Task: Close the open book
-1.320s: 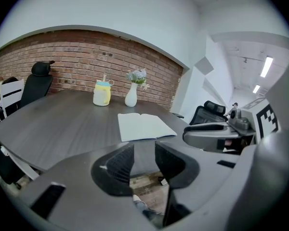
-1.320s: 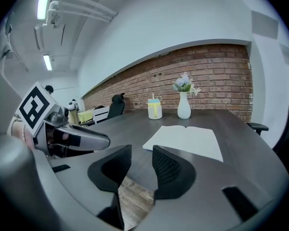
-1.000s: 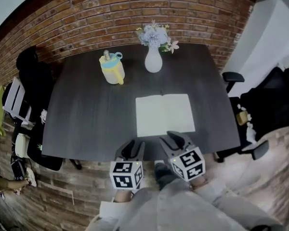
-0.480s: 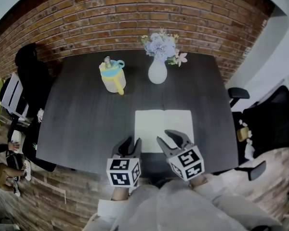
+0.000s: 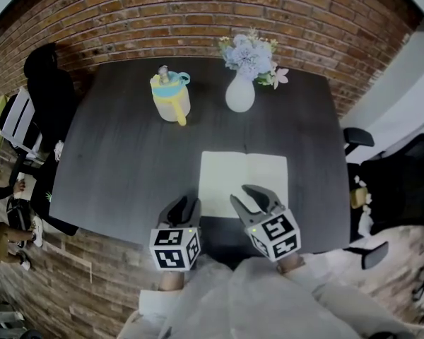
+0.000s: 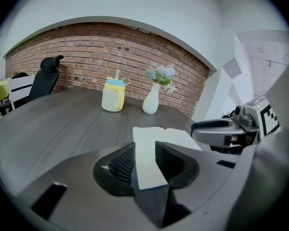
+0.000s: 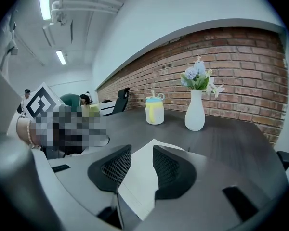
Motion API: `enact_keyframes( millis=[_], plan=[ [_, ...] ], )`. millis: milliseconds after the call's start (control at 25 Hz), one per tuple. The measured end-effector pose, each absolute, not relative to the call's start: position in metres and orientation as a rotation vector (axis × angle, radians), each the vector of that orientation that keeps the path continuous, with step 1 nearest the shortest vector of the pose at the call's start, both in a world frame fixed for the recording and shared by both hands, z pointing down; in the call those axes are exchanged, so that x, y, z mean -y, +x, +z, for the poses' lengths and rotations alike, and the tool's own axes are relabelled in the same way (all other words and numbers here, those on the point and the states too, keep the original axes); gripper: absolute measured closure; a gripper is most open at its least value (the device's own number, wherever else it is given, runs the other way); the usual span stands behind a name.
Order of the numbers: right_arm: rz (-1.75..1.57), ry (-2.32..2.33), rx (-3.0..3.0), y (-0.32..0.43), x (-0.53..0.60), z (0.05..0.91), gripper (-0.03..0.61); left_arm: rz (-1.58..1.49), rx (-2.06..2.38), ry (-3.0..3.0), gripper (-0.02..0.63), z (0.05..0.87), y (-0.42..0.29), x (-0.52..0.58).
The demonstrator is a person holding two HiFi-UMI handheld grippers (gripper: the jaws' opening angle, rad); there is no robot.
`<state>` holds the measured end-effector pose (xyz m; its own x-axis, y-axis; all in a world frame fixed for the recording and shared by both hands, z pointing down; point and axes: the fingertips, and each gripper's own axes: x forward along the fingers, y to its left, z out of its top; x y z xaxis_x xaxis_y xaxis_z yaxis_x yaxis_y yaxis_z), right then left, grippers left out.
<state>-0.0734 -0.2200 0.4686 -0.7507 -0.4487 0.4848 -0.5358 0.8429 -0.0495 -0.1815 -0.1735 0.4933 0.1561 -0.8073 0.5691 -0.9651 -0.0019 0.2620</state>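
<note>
Head view gives me the open book lying flat on the dark table, white pages up, close to the near edge and right of centre. Behind it a white vase of flowers stands beside a yellow cup with a blue lid, both well apart from the book and in front of the brick wall.

My left gripper hovers at the book's near left corner, and my right gripper sits over its near edge.

In the left gripper view the jaws stand apart, with only the page showing through the gap, nothing clamped. In the right gripper view the jaws are likewise apart and empty, the near corner of the book below them.
</note>
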Motion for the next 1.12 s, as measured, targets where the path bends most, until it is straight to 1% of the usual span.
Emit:
enact_keyframes(
  millis=[360,720,1120],
  plan=[
    [0.308,0.721,2.461,-0.076,0.206,0.475,0.448,0.344,1.626,1.836,0.494,0.505,-0.188,0.169],
    [0.234,0.697,2.404,-0.083,0.188,0.482,0.448,0.373,1.532,1.877,0.494,0.509,-0.185,0.164],
    [0.216,0.57,2.292,-0.094,0.163,0.512,0.448,0.403,1.45,1.867,0.494,0.528,-0.185,0.146]
  ],
)
